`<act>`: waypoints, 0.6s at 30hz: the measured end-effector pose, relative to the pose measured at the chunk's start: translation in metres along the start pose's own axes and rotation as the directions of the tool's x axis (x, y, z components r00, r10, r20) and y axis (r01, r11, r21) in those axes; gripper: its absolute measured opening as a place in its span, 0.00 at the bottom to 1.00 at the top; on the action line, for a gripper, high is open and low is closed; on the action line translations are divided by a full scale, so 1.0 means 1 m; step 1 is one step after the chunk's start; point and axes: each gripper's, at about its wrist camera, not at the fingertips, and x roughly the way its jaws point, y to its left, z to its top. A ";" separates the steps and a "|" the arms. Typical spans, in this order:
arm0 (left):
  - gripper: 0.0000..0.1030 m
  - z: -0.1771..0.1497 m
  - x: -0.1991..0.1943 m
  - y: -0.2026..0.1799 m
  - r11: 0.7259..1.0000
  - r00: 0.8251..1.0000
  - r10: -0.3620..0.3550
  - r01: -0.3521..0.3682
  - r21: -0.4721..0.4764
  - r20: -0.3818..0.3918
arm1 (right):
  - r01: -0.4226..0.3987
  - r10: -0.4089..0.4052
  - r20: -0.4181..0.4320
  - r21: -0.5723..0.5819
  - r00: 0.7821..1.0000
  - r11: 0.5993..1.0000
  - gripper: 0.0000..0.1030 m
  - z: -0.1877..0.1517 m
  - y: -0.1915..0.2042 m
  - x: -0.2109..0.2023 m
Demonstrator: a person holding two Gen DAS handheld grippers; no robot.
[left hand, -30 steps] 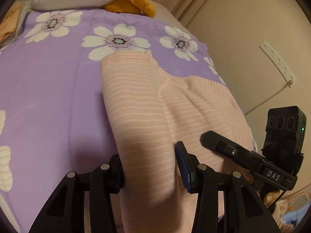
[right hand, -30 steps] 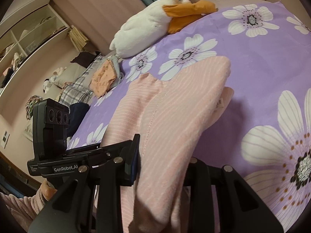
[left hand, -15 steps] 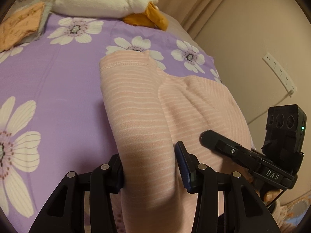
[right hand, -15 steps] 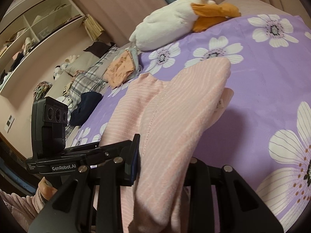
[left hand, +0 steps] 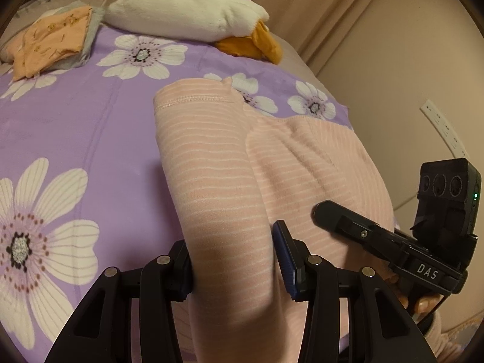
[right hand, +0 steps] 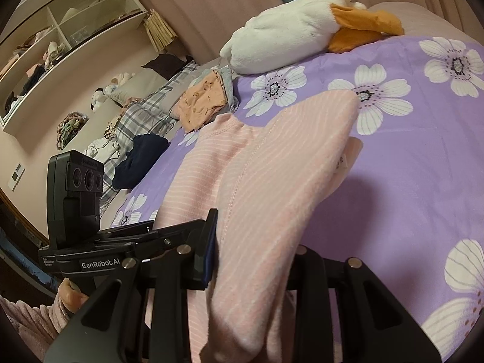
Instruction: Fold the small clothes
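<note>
A pink garment with thin white stripes [left hand: 211,163] hangs lifted over the purple flowered bedspread [left hand: 75,127]. My left gripper [left hand: 233,260] is shut on its left part near the camera. My right gripper [right hand: 254,260] is shut on its right part [right hand: 281,157]. Each gripper shows in the other's view, the right one in the left wrist view [left hand: 393,242], the left one in the right wrist view [right hand: 99,242]. The garment's far edges trail toward the bedspread; a small label [right hand: 340,161] shows under one side.
A white plush duck with an orange beak [left hand: 187,9] lies at the far end of the bed. A folded orange garment on grey cloth [left hand: 51,39] lies at the far left. A wall with a power strip [left hand: 444,130] is at the right. Shelves [right hand: 60,30] and piled clothes [right hand: 139,115] stand beyond the bed.
Both grippers have drawn back and up with the garment, so more of the bedspread, the duck and the orange pile have come into view. Both grips are unchanged.
</note>
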 end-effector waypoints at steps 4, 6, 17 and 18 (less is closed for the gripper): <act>0.44 0.007 0.006 0.008 1.000 1.000 0.004 -0.004 -0.009 -0.001 | 0.000 0.000 -0.012 -0.008 1.000 1.000 0.29 0.009 -0.001 0.013; 0.44 0.011 0.010 0.011 1.000 1.000 0.008 -0.008 -0.011 -0.002 | 0.001 -0.001 -0.017 -0.009 1.000 1.000 0.29 0.014 -0.003 0.019; 0.44 0.035 0.038 0.035 0.999 0.999 0.033 -0.034 -0.025 -0.017 | 0.011 -0.011 -0.034 -0.001 0.999 1.000 0.29 0.036 -0.019 0.060; 0.44 0.037 0.040 0.037 0.999 0.999 0.034 -0.034 -0.026 -0.018 | 0.012 -0.012 -0.036 0.001 0.999 1.000 0.29 0.038 -0.020 0.063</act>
